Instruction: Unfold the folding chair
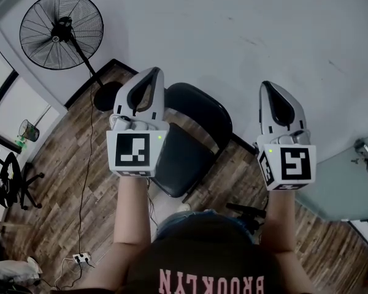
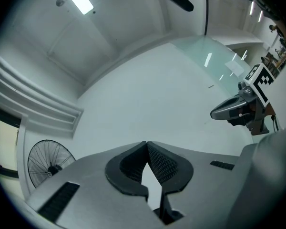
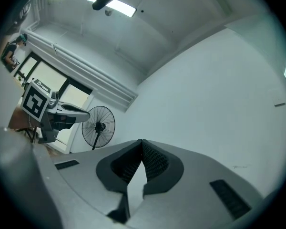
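**Operator:** What was the state of each claw?

**Technician:** The left gripper (image 1: 152, 72) had its jaws pressed together at the tips, with nothing between the pads. The right gripper (image 1: 267, 86) was in the same state: tips meeting and nothing pinched. Both were held up side by side, well apart, each pointing toward the white wall (image 1: 264, 35).

**Operator:** Where was the folding chair relative to them?

**Technician:** The folding chair (image 1: 184, 158) stood on the wooden floor (image 1: 67, 182) against the wall. In the head view it sat lower than both grippers and between them. Its dark seat and backrest both showed. The left gripper's body overlapped the chair's left edge in that view, while the right gripper sat clear of its right side. Neither claw touched the chair.

**Operator:** What else was nearby?

**Technician:** A standing fan (image 1: 61, 29) stood to the left of the chair, near the wall.
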Tool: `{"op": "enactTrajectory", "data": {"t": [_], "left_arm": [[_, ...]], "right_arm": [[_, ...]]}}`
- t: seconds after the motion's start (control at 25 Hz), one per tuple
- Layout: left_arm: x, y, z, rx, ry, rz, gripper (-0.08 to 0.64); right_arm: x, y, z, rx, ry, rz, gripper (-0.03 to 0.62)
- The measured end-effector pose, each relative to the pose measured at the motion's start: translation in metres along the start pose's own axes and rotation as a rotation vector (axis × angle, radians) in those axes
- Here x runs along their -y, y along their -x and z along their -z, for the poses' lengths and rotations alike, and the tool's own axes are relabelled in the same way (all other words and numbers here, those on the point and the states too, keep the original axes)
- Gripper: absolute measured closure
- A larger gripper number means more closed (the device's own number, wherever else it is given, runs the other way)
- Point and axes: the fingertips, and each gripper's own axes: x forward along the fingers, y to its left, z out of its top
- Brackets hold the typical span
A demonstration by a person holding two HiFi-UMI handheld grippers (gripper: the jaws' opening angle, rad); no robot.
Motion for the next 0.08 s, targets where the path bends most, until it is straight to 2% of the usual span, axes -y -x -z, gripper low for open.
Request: {"op": "enactTrajectory", "data": {"t": [0.08], "left_arm": [[0.0001,-0.0005,0.0007,0.001,0.002,0.001,0.558]], "right_arm": [[0.0018,0.0000,0.0007,0.001,-0.009,0.009,0.594]]}}
